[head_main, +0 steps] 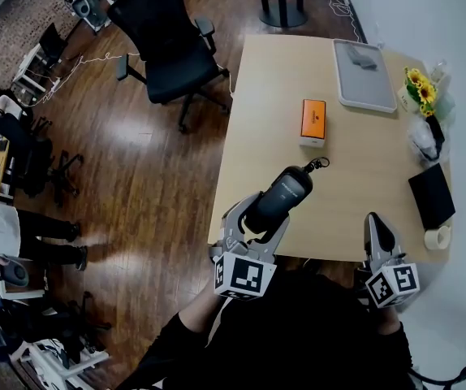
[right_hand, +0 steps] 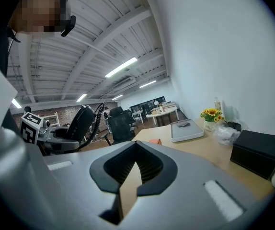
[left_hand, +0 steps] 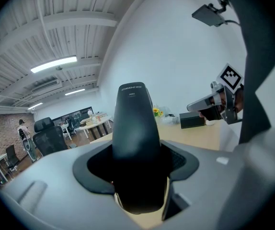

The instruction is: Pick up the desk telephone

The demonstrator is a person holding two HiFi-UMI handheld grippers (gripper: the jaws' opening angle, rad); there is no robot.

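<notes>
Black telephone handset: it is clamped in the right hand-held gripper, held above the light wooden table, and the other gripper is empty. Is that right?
Wrong on the side. The black telephone handset is clamped in the left hand-held gripper, as the left gripper view shows. It is held above the light wooden table, and the right hand-held gripper is the empty one, jaws together.

on the desk [head_main: 282, 80] a box [head_main: 313, 120] lies left of the tray [head_main: 367, 88], flowers [head_main: 418, 88] right of it.
</notes>
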